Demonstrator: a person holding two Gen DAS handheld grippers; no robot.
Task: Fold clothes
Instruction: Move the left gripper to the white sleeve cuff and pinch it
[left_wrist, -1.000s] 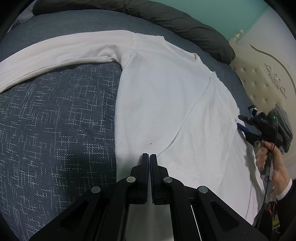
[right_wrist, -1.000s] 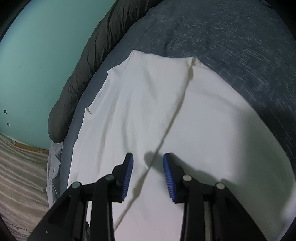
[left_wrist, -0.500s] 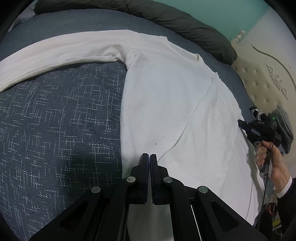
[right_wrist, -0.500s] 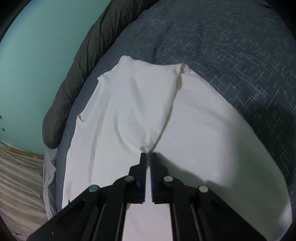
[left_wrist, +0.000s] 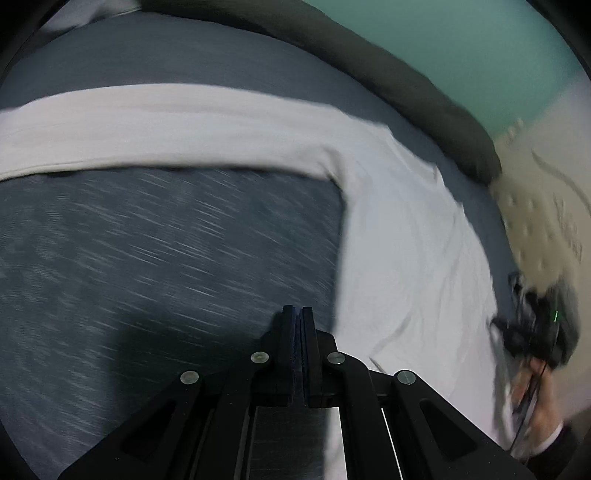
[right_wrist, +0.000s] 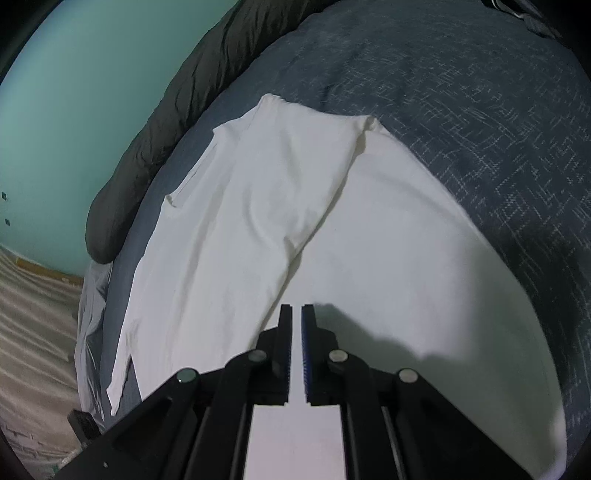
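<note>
Folding is only begun, judging by how the cloth lies. From the left wrist view, the shirt (left_wrist: 399, 236) lies on the bed (left_wrist: 155, 258), one sleeve (left_wrist: 147, 125) unfolded and stretched toward 9 o'clock; that one is left to do. The left gripper (left_wrist: 297, 314) has its jaws pressed together with nothing between them, over bare bedding just beside the shirt's edge. At 3 o'clock a hand (left_wrist: 543, 402) carries the right gripper, blurred.

From the right wrist view, the other sleeve (right_wrist: 295, 177) lies folded across the body toward 12 o'clock. The right gripper (right_wrist: 296, 314) has jaws nearly together; they seem to pinch the sleeve's end.
</note>
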